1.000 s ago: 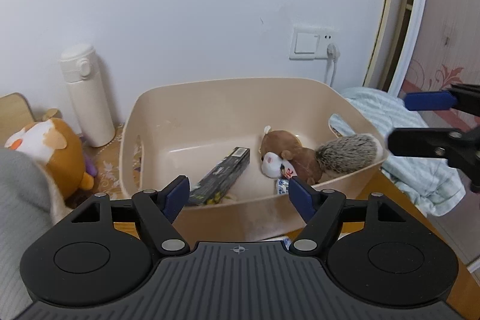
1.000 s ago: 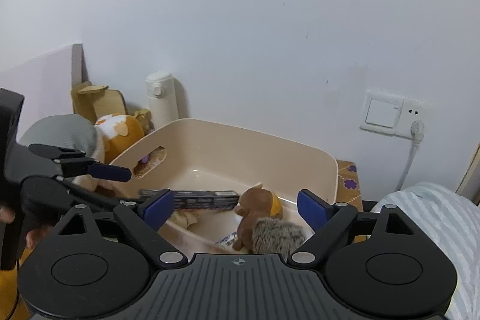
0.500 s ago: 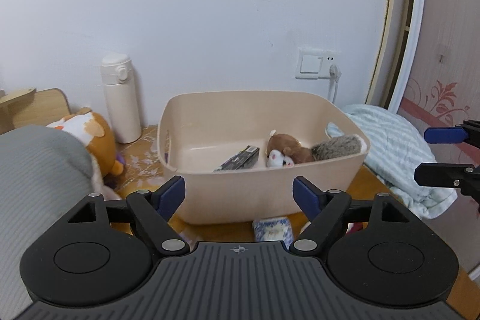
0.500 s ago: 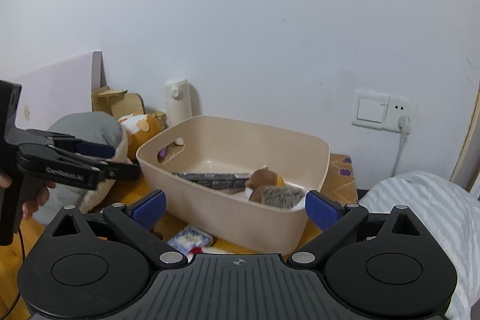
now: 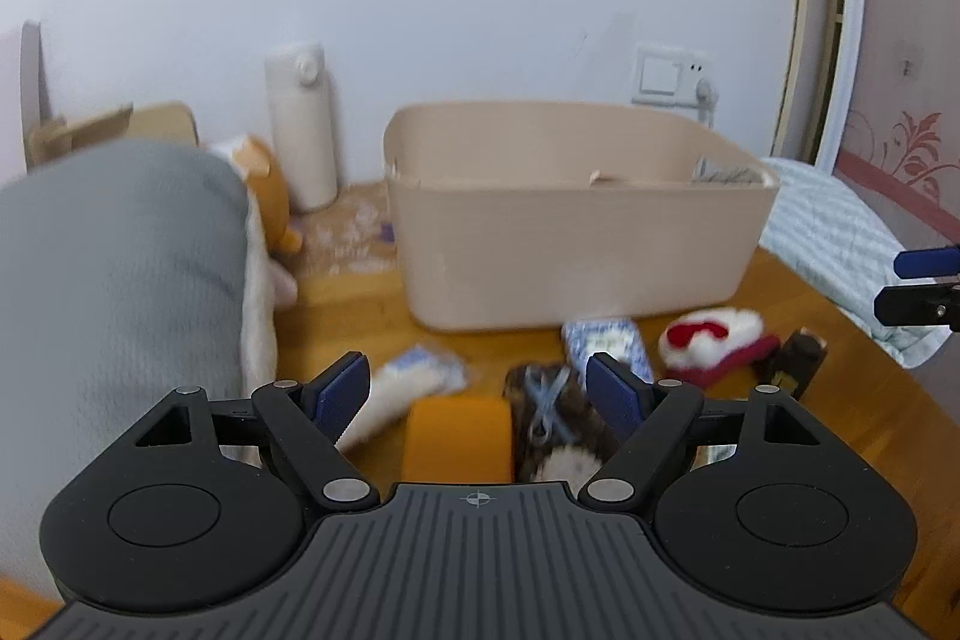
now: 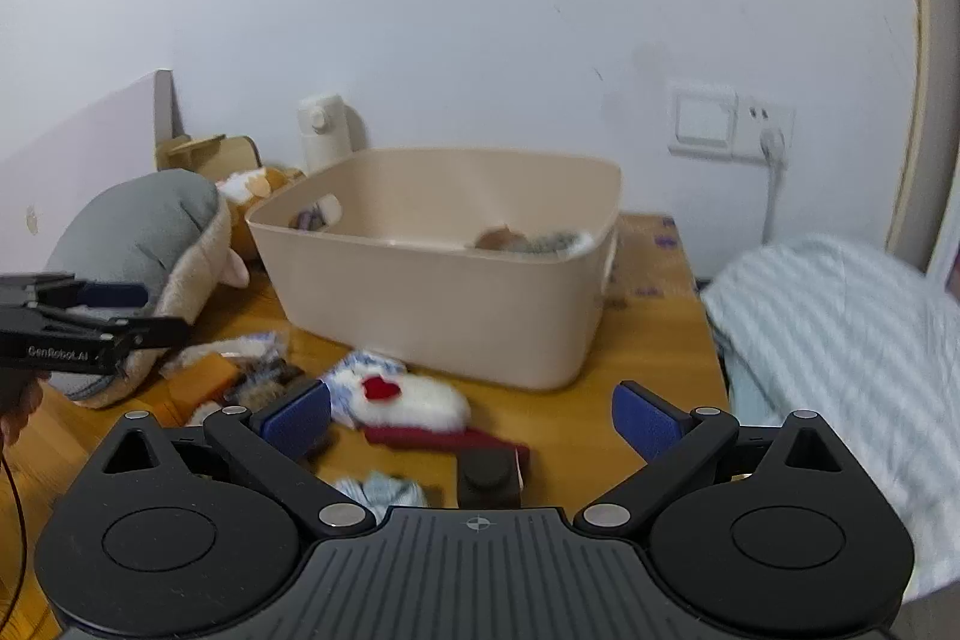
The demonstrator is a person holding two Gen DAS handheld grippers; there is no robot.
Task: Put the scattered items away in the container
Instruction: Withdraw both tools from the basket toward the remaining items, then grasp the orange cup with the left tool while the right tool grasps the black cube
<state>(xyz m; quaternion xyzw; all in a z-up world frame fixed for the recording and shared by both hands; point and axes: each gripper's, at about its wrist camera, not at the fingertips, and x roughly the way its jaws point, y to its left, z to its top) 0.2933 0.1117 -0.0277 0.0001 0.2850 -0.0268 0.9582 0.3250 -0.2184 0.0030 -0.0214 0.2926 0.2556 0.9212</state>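
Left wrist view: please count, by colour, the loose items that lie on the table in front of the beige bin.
Blue-and-white: 2 (packet, fluffy bundle)
Orange: 1 (block)
Brown: 2 (furry toy, dark box)
Red-and-white: 1 (plush)
Total: 6. The picture is blurred and the fingers may hide more.

A plain white wall (image 6: 480,10) stands behind the wooden table (image 6: 648,388); a switch and socket plate (image 6: 729,127) sits at two o'clock.
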